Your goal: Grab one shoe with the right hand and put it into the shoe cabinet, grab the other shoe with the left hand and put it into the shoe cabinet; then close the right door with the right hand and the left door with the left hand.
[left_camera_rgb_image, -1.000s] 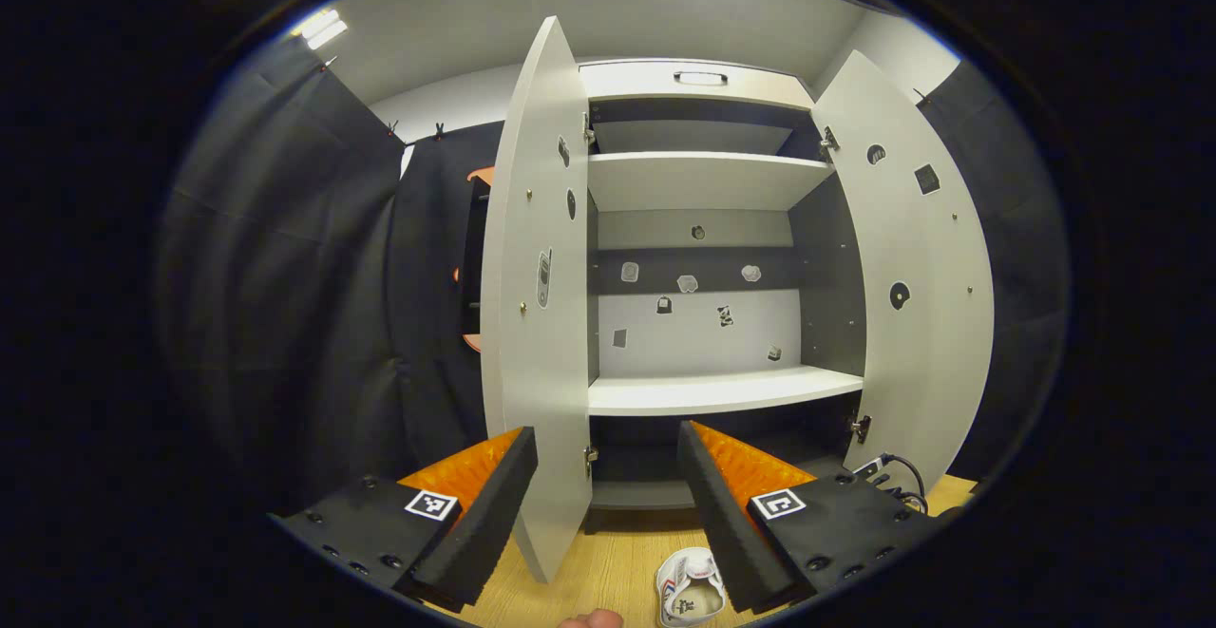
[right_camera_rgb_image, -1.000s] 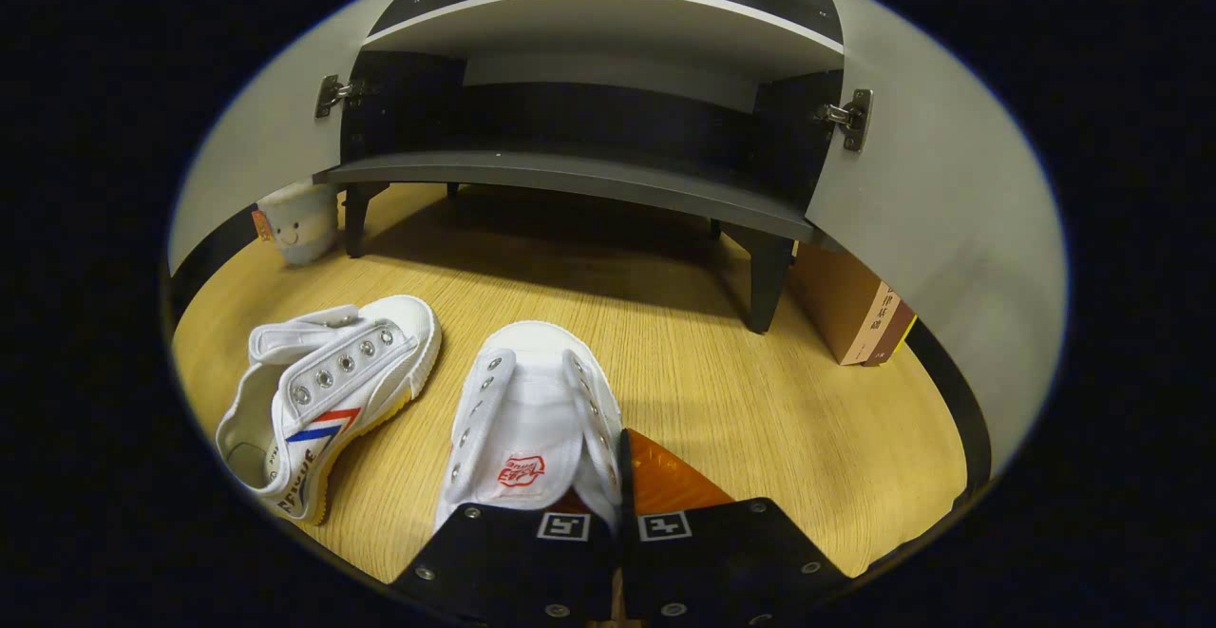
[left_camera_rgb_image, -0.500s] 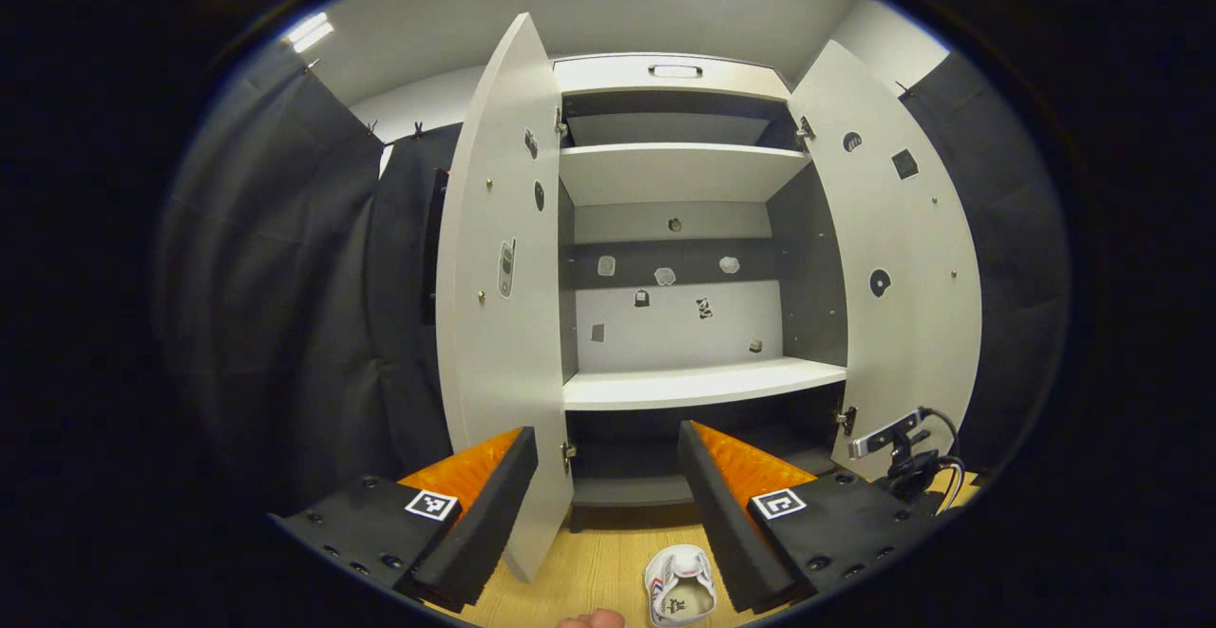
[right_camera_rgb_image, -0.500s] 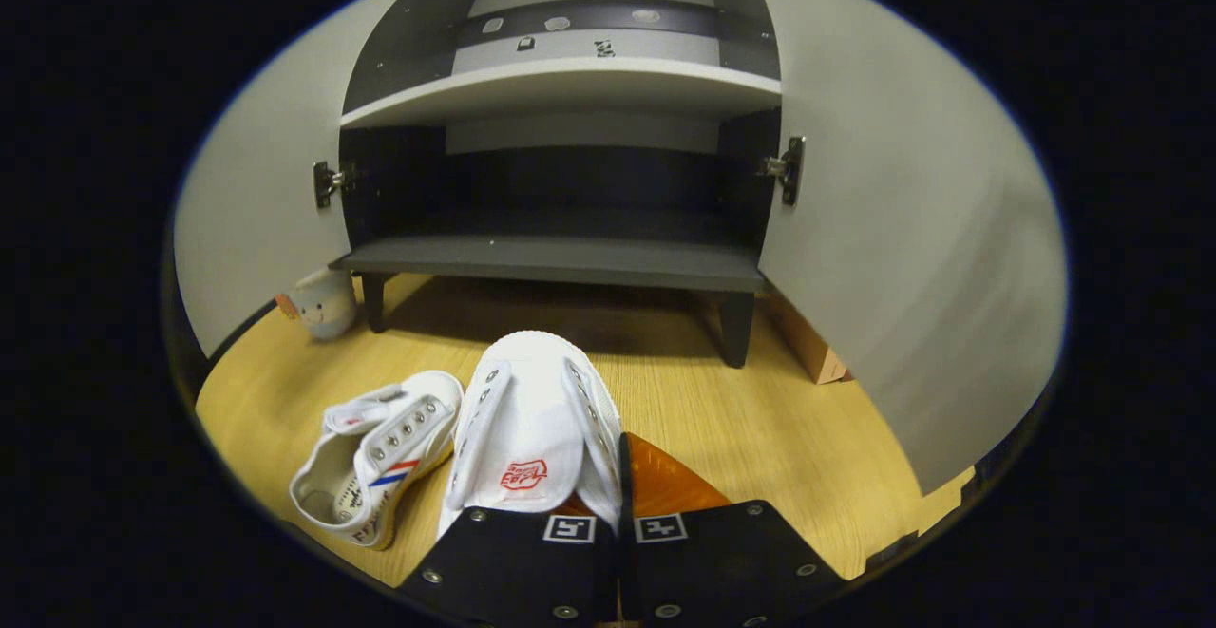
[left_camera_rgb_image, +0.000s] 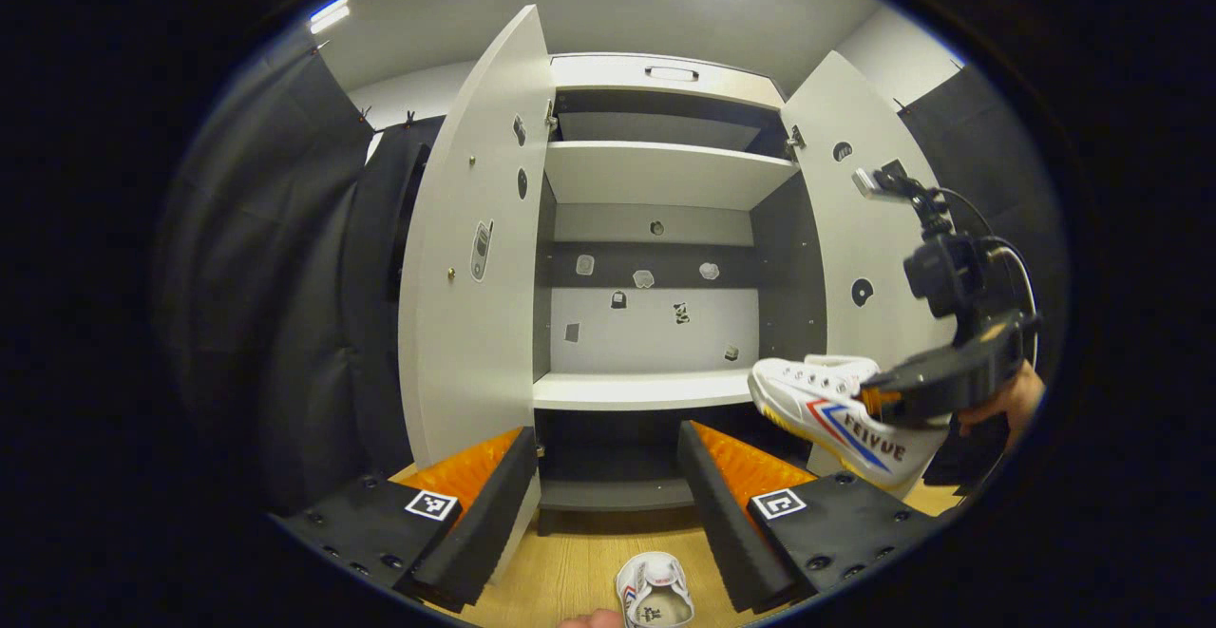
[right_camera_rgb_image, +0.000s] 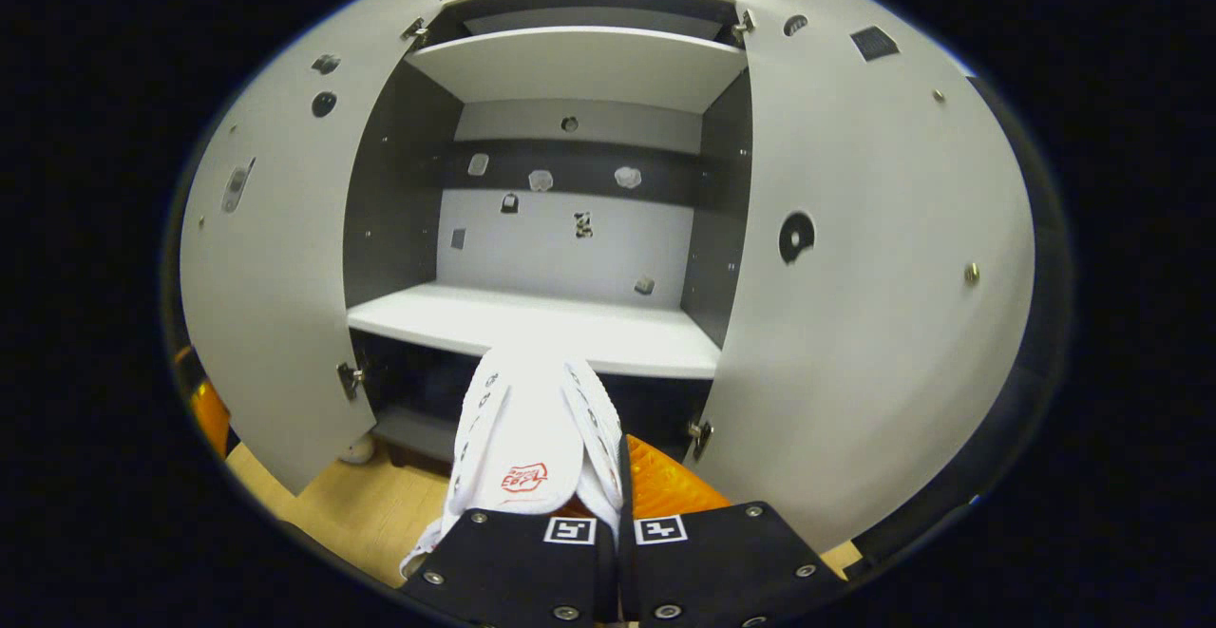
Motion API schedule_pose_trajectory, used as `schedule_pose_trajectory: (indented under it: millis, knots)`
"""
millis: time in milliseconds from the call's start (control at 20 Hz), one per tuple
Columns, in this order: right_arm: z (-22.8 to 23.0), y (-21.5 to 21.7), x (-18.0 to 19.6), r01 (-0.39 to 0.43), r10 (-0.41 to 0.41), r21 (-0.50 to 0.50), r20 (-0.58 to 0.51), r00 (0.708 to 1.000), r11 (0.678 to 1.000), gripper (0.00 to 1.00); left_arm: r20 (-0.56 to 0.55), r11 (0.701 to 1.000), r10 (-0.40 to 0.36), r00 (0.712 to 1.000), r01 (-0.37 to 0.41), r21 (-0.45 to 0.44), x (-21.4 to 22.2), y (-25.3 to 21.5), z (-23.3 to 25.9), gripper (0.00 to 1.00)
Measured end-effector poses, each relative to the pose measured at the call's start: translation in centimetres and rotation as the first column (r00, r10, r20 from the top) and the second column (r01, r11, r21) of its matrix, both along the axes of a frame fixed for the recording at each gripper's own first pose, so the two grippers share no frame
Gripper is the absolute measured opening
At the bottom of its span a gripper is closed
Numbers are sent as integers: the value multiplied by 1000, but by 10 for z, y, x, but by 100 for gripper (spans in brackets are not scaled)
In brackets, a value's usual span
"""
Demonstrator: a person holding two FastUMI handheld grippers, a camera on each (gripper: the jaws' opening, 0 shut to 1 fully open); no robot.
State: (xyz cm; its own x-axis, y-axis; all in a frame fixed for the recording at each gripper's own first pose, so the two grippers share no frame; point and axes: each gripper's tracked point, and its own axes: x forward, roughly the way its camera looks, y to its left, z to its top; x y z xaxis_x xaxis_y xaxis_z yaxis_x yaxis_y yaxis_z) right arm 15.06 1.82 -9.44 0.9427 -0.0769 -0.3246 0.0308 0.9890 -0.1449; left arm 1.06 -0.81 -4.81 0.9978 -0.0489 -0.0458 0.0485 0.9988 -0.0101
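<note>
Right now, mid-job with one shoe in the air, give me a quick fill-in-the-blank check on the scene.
1. The right gripper is shut on a white ____.
2. The second shoe lies on the wooden ____.
3. Both doors of the shoe cabinet stand ____.
4. The left gripper has its jaws ____, holding nothing.

Missing words: shoe; floor; open; open

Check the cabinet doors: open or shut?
Open. Both the left door and right door stand swung outward, exposing the shelves.
</note>
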Motion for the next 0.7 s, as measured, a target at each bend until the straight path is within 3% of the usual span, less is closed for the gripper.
schedule_pose_trajectory:
  millis: [250, 450, 600, 700]
  knots:
    - [41, 5, 128, 13, -9, -118, 30, 999, 993, 0, 3, 1000, 7, 1000, -8, 16, 3, 7, 0, 96]
    - [9, 2, 218, 65, -72, -115, -57, 996, 991, 0, -21, 999, 32, 999, -32, 2, 3, 18, -5, 96]
    - [-21, -4, 258, 86, -104, -125, -144, 984, 988, 0, -25, 998, 67, 997, -67, 5, 2, 29, -4, 100]
    - [-38, -12, 271, 114, -140, -138, -197, 970, 984, 0, -23, 996, 86, 996, -85, 13, 1, 36, -3, 97]
